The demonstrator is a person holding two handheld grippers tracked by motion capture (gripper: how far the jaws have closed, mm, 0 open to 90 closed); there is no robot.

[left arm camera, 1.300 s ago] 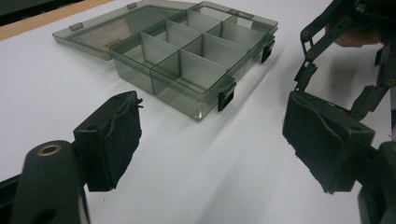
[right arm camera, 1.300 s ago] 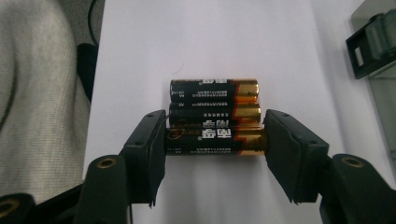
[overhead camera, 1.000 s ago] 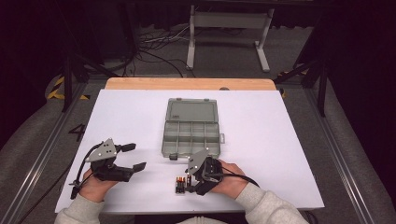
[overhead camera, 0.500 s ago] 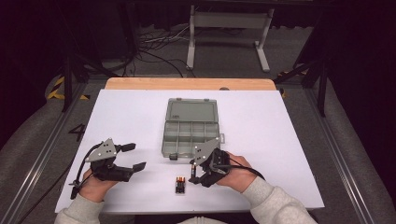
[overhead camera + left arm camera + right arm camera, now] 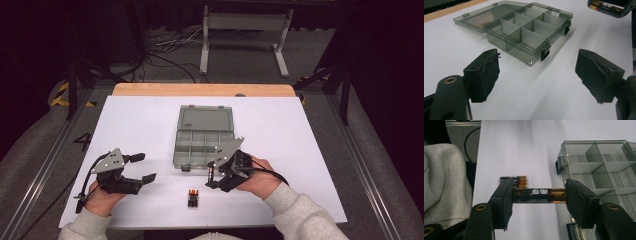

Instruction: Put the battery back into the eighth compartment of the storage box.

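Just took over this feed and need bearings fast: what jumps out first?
The right tool grips a battery end to end, held above the white table beside the open, empty-looking compartment box. Two more batteries lie together near the table's front edge. The left tool sits open at the left, holding nothing.

high view: above, looking down | gripper views: low, close | shared: organizer box
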